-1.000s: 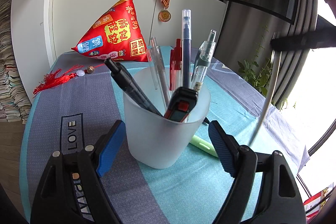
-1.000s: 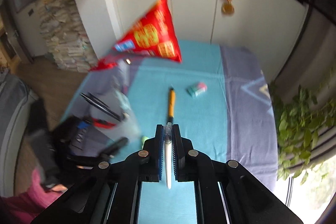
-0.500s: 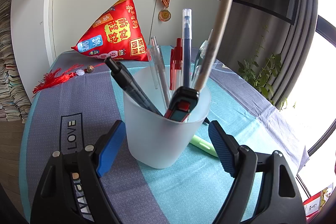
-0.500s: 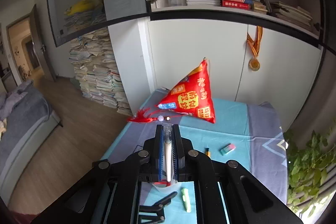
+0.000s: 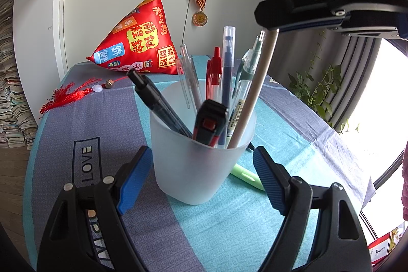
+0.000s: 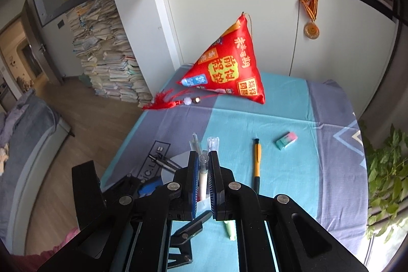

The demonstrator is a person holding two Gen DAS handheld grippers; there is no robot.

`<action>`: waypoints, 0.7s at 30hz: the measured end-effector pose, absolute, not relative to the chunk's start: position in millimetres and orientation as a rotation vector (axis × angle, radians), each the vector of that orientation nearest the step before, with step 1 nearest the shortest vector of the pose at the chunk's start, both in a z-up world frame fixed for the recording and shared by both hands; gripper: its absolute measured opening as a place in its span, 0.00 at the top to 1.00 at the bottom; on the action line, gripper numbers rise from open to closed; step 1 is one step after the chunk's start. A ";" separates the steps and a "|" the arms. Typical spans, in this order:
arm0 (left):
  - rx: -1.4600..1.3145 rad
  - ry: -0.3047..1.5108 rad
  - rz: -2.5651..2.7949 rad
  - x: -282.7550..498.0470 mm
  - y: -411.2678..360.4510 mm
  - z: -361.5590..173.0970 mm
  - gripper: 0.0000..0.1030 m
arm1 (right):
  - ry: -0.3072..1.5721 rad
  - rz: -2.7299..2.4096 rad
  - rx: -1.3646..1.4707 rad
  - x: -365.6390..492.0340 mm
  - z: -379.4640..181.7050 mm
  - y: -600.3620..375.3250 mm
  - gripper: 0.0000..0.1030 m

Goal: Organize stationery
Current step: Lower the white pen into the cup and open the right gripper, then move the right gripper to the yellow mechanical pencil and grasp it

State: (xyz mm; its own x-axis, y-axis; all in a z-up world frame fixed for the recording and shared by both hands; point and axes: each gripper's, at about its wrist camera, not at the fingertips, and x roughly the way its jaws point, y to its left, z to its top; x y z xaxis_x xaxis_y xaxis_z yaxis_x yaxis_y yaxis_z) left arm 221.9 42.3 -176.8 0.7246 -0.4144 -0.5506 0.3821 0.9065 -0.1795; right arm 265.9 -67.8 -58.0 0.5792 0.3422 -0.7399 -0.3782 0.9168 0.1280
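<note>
In the left wrist view the left gripper [image 5: 201, 170] has its blue-padded fingers [image 5: 132, 175] on either side of a frosted cup [image 5: 196, 170] on the tabletop [image 5: 255, 221], pressing its wall so that the cup is held. The cup stands upright and carries a black pen [image 5: 158, 101], a red pen [image 5: 213, 75], a capped blue pen [image 5: 227, 63], clear pens and a black-and-red cutter [image 5: 210, 121]. A white pen [image 5: 252, 96] leans into the cup at its right side, its upper end pinched by the right gripper [image 5: 270, 28] above. A green pen [image 5: 246, 176] lies on the cloth behind the cup. The cloth reads "LOVE" [image 5: 86, 165]; the red cushion [image 5: 137, 42] bears Chinese characters; a medal [image 5: 199, 18] hangs on the cabinet. In the right wrist view the right gripper [image 6: 203, 170] has its fingers closed on the white pen [image 6: 203, 180], directly above the cup [image 6: 176, 165]. An orange pen [image 6: 257, 159] and a green-pink eraser [image 6: 286, 140] lie apart on the tabletop [image 6: 293, 182], well clear of the cup.
</note>
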 end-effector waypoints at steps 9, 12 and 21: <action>-0.055 0.620 -0.440 222.3 42.5 -176.7 0.22 | 0.856 0.409 0.012 261.0 -55.8 -92.2 0.92; -0.054 0.620 -0.440 222.1 42.4 -176.7 0.22 | 0.851 0.394 0.026 258.6 -55.7 -103.2 0.92; -0.055 0.620 -0.440 222.4 42.5 -176.5 0.22 | 1.036 0.205 -0.005 292.0 -110.5 -134.9 0.91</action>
State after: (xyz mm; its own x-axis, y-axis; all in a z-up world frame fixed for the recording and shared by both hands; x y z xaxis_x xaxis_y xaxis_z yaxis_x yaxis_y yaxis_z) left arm 222.4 42.5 -176.5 0.7245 -0.4146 -0.5507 0.3823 0.9064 -0.1794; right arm 292.0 -134.9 -110.5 0.4925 0.1664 -0.8543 -0.1711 0.9809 0.0924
